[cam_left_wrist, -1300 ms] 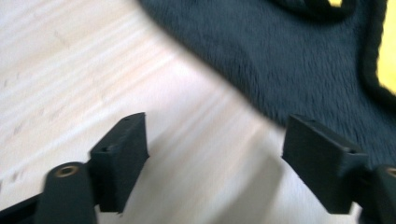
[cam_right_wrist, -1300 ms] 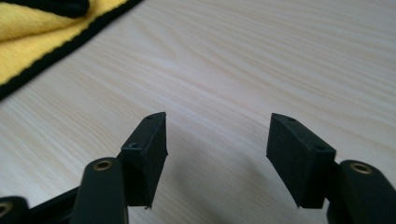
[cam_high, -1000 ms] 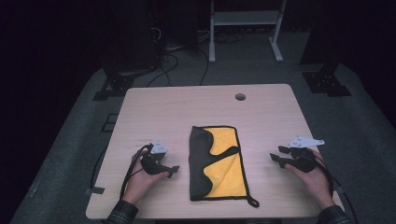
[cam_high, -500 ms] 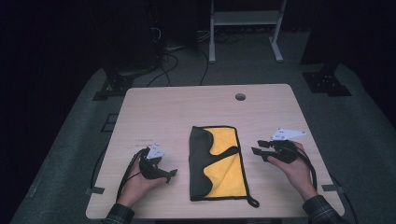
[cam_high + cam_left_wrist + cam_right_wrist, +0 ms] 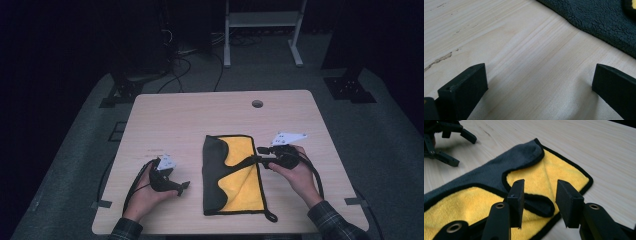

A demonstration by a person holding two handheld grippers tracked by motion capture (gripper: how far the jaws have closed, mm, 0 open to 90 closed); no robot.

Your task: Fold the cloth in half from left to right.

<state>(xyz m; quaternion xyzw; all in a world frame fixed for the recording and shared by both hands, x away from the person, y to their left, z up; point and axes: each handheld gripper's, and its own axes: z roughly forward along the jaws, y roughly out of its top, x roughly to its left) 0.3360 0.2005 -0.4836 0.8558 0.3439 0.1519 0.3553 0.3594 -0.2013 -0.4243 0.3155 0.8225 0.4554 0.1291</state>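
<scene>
Yellow-and-grey cloth (image 5: 235,175), black-edged

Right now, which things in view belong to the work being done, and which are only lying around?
Belong to the work:
- cloth, yellow and dark grey, partly folded
- right gripper, open, over the cloth's right edge
- left gripper, open, on the table beside the cloth

Only lying around:
- cables on the floor
- white stand behind the table

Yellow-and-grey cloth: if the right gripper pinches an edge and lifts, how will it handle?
The cloth will probably go floppy: it lies flat with its grey side folded over in soft curves. Likely light for its size, being thin, fleecy fabric. It should grip well rather than slip, given the fuzzy pile and stitched black hem. The right gripper hangs open over it.
</scene>
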